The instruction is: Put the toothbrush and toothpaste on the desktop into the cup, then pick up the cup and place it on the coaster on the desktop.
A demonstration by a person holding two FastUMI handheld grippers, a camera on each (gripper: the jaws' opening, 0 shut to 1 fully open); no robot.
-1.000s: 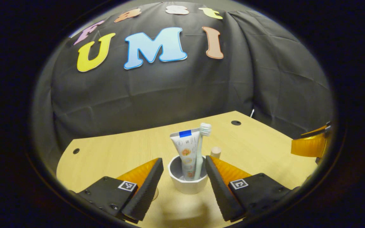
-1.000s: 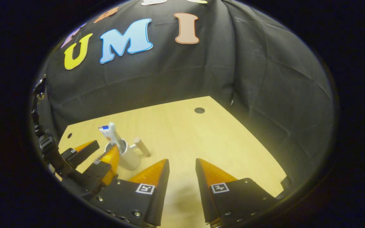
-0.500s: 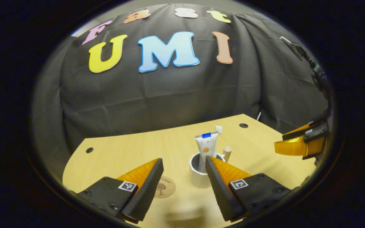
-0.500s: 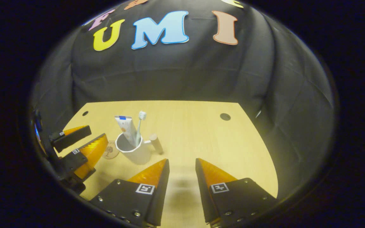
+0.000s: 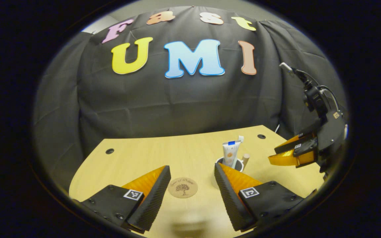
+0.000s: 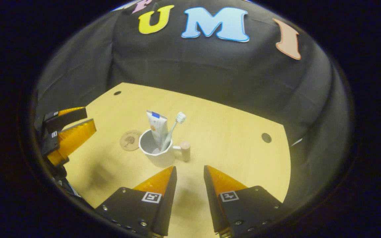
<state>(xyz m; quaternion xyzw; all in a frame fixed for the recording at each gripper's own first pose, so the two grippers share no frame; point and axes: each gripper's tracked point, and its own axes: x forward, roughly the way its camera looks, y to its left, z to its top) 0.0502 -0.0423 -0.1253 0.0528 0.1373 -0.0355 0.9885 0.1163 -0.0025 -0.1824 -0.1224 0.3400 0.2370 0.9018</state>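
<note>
Both tongs gape empty; coaster (image 6: 130,140) lies bare (touching cup (image 6: 155,155)).

The white cup (image 6: 157,152) stands upright on the desk, its wooden handle (image 6: 185,150) sticking out sideways. Inside lean a white toothpaste (image 6: 157,128) tube (blue band near its top) and a pale toothbrush (image 6: 173,130), bristles up. The round brown coaster (image 6: 129,140) lies flat just beside the cup, bare.
</note>
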